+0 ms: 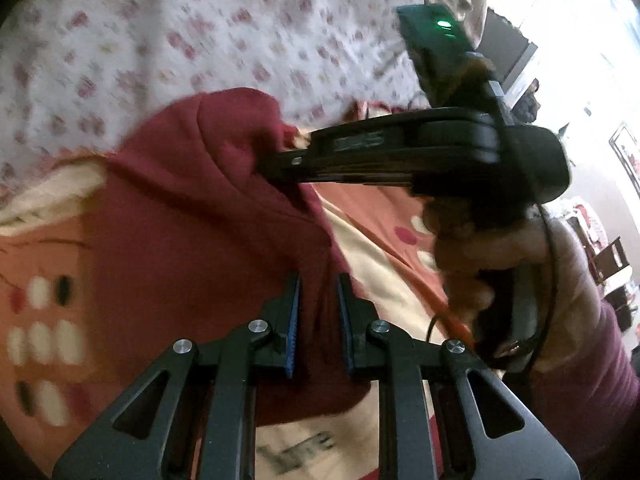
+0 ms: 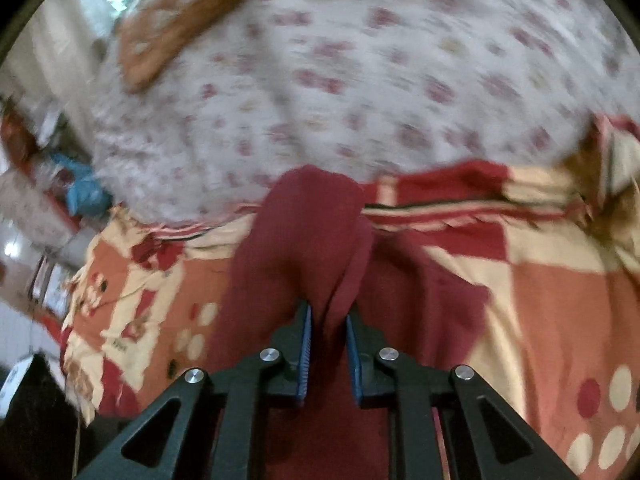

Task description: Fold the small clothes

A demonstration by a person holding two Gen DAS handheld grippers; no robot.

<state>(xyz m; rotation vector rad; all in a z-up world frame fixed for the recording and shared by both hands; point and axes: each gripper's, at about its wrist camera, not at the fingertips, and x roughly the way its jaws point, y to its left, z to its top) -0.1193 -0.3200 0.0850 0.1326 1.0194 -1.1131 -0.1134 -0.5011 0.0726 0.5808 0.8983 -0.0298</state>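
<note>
Maroon soft-knit garment lies bunched on the patchwork bed cover of orange, cream and red printed cloth, lifted at two points and not yet flat. Left tool pinches a vertical ridge of the maroon fabric between its blue ribbed pads. Right tool likewise pinches a raised pleat of the garment; in the left wrist view its black body reaches into the garment from the side, jaws pressed together on a fabric edge.

Judged progress: early to middle. No completed crease or squared stack is visible; one fold appears to be in hand, and flattening and further folds remain.

Material: the garment drapes thickly, with rounded, soft folds. Beyond the garment lies a white sheet with small pink floral print, its surface rumpled.
</note>
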